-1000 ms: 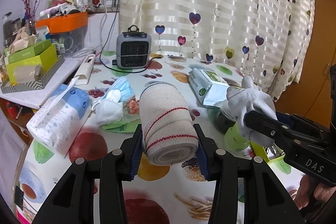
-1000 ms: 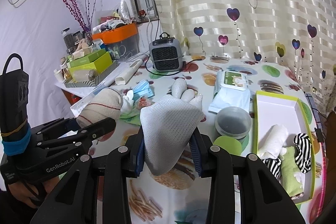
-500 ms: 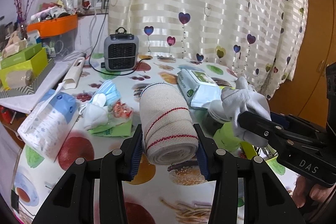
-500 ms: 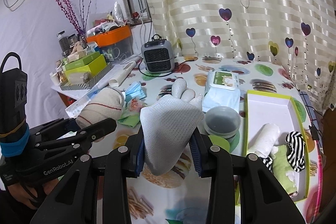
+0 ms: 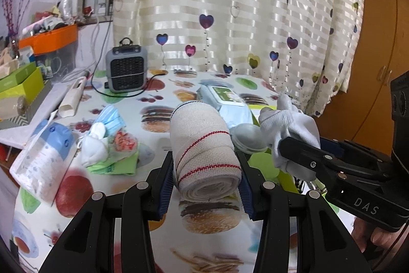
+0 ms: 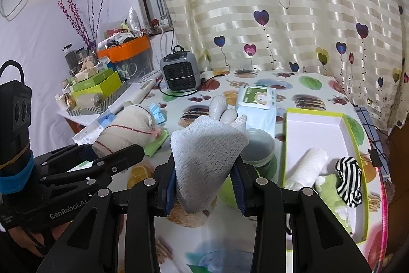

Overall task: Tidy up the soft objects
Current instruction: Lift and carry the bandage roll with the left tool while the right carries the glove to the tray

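Note:
My left gripper (image 5: 205,178) is shut on a beige bandage roll (image 5: 204,147) with red stripes, held above the table. The roll also shows in the right wrist view (image 6: 122,128). My right gripper (image 6: 204,183) is shut on a white glove (image 6: 207,142), which also shows at the right in the left wrist view (image 5: 288,124). A white tray with a green rim (image 6: 358,142) lies at the right and holds a white roll (image 6: 306,168), a striped cloth (image 6: 349,177) and a green cloth (image 6: 329,191).
On the fruit-print tablecloth are a wet-wipes pack (image 6: 257,104), a grey lidded tub (image 6: 258,147), a grey heater (image 5: 126,72), face masks (image 5: 110,119), a tissue pack (image 5: 43,157) and green packets (image 5: 115,165). Boxes crowd a shelf (image 6: 94,86) at the left.
Both grippers have moved right over the table, keeping hold of the roll and the glove. The tray has come nearer in the right wrist view.

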{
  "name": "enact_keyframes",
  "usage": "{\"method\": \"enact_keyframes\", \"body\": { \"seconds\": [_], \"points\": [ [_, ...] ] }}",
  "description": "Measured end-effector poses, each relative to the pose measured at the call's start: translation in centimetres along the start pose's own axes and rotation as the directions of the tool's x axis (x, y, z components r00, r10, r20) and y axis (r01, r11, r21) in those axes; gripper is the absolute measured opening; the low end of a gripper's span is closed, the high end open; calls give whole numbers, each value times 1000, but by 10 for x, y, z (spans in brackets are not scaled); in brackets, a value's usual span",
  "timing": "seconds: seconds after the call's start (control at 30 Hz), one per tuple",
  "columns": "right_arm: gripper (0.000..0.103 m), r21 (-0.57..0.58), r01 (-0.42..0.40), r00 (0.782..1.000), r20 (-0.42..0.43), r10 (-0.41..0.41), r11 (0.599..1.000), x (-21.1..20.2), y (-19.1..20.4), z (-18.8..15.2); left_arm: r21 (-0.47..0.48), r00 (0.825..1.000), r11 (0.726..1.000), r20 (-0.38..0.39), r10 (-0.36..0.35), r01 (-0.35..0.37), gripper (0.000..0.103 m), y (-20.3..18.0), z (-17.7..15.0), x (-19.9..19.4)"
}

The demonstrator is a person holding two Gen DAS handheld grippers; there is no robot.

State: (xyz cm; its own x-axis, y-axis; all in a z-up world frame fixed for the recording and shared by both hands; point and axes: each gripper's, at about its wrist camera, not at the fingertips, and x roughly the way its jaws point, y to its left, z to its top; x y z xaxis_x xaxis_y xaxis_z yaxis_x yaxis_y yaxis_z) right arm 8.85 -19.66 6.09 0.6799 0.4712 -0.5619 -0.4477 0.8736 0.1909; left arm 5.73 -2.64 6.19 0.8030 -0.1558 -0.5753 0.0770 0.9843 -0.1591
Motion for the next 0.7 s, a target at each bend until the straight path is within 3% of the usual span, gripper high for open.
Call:
{"method": "enact_keyframes", "body": {
  "seconds": [0.7],
  "points": [
    [38, 71, 81, 997, 1, -81, 994, -6, -53, -2, 71, 996, 994, -20, -86, 87, 44, -47, 13, 33]
  ]
}}
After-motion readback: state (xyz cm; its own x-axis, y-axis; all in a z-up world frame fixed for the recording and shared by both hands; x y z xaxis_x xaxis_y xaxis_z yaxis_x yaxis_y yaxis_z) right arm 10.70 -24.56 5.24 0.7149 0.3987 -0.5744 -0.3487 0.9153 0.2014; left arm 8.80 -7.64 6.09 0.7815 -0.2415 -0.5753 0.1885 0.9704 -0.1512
